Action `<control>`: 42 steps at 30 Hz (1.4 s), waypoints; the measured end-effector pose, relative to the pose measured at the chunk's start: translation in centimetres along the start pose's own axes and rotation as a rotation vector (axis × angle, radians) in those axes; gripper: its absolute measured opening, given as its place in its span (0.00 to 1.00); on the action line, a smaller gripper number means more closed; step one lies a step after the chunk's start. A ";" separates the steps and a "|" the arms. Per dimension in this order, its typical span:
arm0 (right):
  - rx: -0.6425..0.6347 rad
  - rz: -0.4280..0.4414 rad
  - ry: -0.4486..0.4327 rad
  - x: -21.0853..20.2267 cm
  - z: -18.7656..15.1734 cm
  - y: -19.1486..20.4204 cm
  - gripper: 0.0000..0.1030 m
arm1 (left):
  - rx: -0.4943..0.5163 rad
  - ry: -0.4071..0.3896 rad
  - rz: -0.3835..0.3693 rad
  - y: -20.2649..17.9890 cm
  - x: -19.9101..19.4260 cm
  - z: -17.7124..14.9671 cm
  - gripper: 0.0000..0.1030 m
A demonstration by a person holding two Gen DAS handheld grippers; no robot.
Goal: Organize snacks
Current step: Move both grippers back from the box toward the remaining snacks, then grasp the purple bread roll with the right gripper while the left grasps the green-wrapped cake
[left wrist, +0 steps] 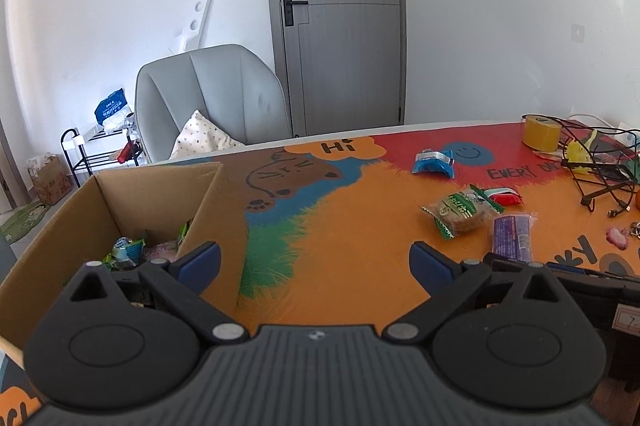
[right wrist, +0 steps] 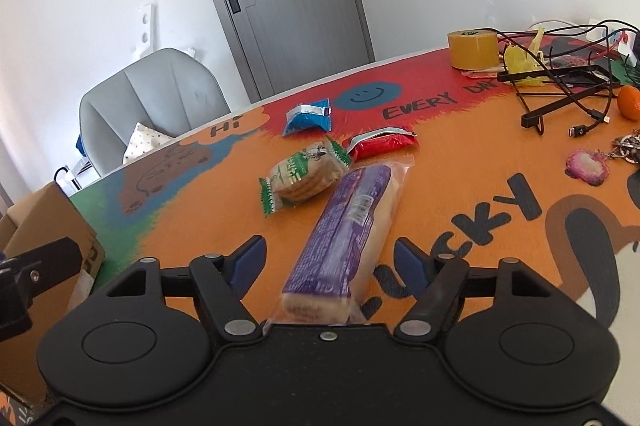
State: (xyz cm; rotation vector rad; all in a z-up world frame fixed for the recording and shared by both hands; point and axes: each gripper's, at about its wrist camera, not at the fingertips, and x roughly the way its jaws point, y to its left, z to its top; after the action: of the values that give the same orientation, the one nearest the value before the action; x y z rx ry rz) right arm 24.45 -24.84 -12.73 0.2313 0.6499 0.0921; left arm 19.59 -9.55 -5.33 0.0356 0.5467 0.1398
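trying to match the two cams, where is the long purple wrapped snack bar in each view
Left wrist: long purple wrapped snack bar lies at right, beyond the right finger, on the table.
Right wrist: it lies at centre, between the open fingers.
Shared landmark: the green-wrapped round biscuit pack lies beside it.

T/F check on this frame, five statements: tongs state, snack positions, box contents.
1. Both tongs, left and right, are open. True.
2. The purple-wrapped cake lies between the right tongs' fingers, not gripped. True.
3. The cardboard box is empty. False: a few wrapped snacks lie in it.
4. The green biscuit pack is inside the box. False: it lies on the table, beside the red packet.
5. The blue packet lies farther from the right tongs than the biscuit pack. True.
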 end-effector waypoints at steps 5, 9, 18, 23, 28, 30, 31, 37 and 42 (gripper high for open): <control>0.000 -0.002 0.032 0.9 -0.1 -1.4 0.51 | 0.009 0.020 0.003 -0.9 1.1 0.1 0.97; 0.029 0.009 0.037 0.8 0.4 -3.0 0.37 | 0.010 0.030 -0.009 -1.9 1.9 0.5 0.97; 0.084 -0.031 0.022 0.3 1.0 -6.2 0.34 | 0.054 0.052 -0.038 -4.9 3.8 0.9 0.97; 0.115 -0.054 0.017 0.4 1.7 -7.7 0.35 | 0.071 0.065 -0.050 -6.2 5.0 1.4 0.97; 0.120 -0.063 0.015 1.0 2.3 -8.5 0.37 | 0.088 0.088 -0.060 -7.2 6.5 1.8 0.97; 0.120 -0.066 0.013 1.3 2.6 -8.7 0.43 | 0.097 0.100 -0.062 -7.7 7.2 1.9 0.97; 0.124 -0.071 0.009 1.4 2.8 -8.8 0.46 | 0.103 0.103 -0.067 -8.0 7.5 1.9 0.97; 0.122 -0.079 0.008 2.8 4.3 -9.6 0.51 | 0.129 0.137 -0.086 -9.6 9.8 2.3 0.97; 0.128 -0.070 0.011 3.7 4.5 -10.2 0.51 | 0.158 0.160 -0.091 -10.8 12.0 2.2 0.97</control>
State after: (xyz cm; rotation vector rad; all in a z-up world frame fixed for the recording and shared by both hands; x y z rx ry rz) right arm 30.30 -34.94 -13.89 0.3309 0.6745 -0.0155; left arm 32.21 -18.49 -10.37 0.1540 0.7168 0.0107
